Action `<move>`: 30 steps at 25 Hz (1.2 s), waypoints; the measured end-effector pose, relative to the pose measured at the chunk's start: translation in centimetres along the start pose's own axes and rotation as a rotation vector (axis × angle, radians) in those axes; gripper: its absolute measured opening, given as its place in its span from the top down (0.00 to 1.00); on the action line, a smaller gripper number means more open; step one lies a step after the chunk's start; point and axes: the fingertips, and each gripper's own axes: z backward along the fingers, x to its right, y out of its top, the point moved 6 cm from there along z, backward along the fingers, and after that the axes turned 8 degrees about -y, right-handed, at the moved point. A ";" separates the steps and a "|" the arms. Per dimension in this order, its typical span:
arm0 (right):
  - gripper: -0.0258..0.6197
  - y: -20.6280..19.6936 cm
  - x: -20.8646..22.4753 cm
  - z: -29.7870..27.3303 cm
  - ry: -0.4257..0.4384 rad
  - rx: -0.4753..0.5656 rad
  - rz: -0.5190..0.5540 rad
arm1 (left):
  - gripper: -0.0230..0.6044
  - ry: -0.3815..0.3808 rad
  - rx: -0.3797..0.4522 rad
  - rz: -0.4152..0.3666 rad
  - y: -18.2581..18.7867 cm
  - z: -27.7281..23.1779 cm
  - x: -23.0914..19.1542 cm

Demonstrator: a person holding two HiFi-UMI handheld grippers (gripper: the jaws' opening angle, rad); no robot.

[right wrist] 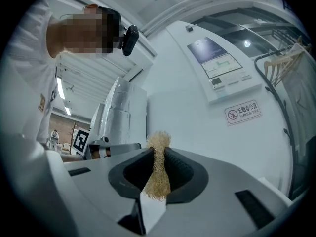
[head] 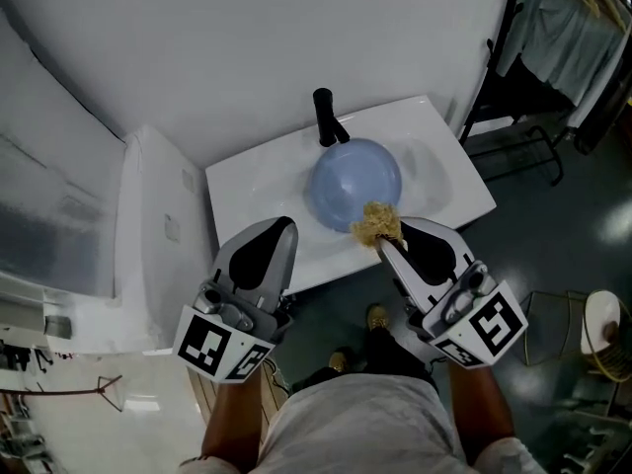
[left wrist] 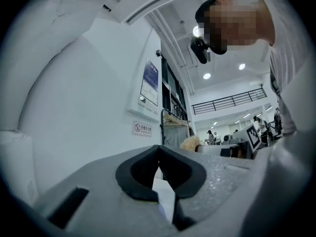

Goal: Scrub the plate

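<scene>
A round pale blue plate (head: 355, 181) lies in the basin of a white sink (head: 247, 186), just below a black faucet (head: 327, 118). My right gripper (head: 381, 241) is shut on a tan fibrous scrubber (head: 375, 223), which hangs over the plate's near rim. In the right gripper view the scrubber (right wrist: 158, 174) is pinched between the black pads and sticks out above them. My left gripper (head: 287, 225) hovers over the sink's front edge, left of the plate. Its jaws (left wrist: 158, 148) are shut with nothing between them.
A tall white box-shaped unit (head: 158, 235) stands against the sink's left side. A black metal rack (head: 513, 117) with hanging cloth is at the right. A white wall with a no-smoking sign (right wrist: 243, 112) rises behind the sink. The person's shoes (head: 376, 316) are below the sink's front edge.
</scene>
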 end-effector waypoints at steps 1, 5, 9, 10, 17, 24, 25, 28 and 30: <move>0.87 -0.1 0.8 -0.3 0.006 -0.002 0.000 | 0.94 0.006 -0.006 -0.002 -0.2 -0.7 -0.2; 0.87 -0.2 4.0 -1.4 0.031 -0.004 -0.004 | 0.94 0.033 -0.024 -0.011 -0.8 -3.3 -1.1; 0.87 -0.4 6.7 -2.4 0.064 -0.011 0.012 | 0.94 0.072 -0.037 -0.022 -1.4 -5.5 -2.0; 0.87 -0.4 7.4 -2.7 0.072 -0.012 0.014 | 0.94 0.083 -0.042 -0.024 -1.5 -5.9 -2.2; 0.87 -1.2 11.2 -4.4 0.108 -0.051 0.032 | 0.94 0.149 -0.083 -0.042 -2.5 -8.6 -3.2; 0.87 -2.5 12.8 -6.1 0.146 -0.079 0.051 | 0.94 0.194 -0.133 -0.033 -4.4 -9.8 -4.3; 0.87 -2.7 12.9 -6.3 0.147 -0.084 0.049 | 0.94 0.198 -0.141 -0.029 -4.6 -9.8 -4.5; 0.87 -3.3 12.9 -7.0 0.149 -0.102 0.056 | 0.94 0.209 -0.160 -0.022 -5.4 -9.7 -5.4; 0.87 -3.7 12.8 -7.5 0.147 -0.116 0.070 | 0.94 0.213 -0.173 -0.018 -5.9 -9.7 -6.1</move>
